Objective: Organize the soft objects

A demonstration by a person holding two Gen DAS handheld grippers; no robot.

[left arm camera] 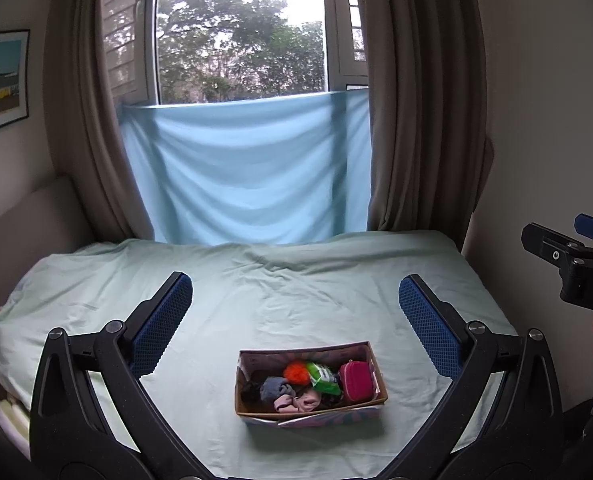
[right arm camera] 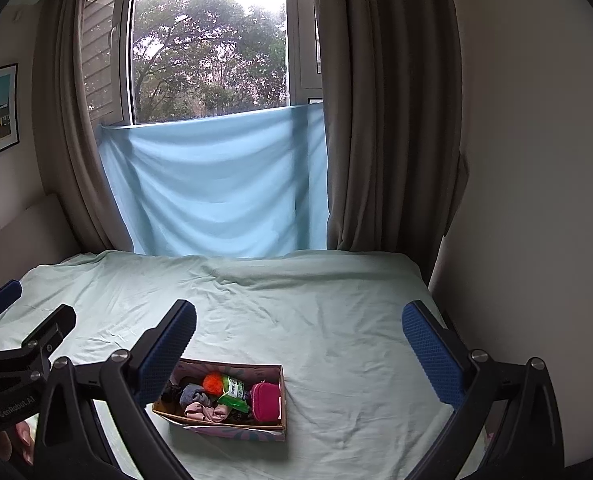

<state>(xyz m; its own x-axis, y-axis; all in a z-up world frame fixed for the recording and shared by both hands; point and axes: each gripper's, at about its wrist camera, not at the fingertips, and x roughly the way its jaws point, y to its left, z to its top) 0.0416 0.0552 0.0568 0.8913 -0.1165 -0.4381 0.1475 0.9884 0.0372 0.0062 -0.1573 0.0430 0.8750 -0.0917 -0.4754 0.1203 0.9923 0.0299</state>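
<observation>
Two gripper (left arm camera: 295, 300) (right arm camera: 299, 326) pairs spread, box (left arm camera: 311, 410) contents jumbled, partly hidden

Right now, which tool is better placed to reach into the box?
Left, probably: the box sits centred between the open left tool. The right tool has it off to its left.

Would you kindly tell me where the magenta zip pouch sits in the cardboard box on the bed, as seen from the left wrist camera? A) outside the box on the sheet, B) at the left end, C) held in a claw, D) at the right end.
D: the magenta zip pouch stands at the right end of the cardboard box, beside the green packet.
</observation>
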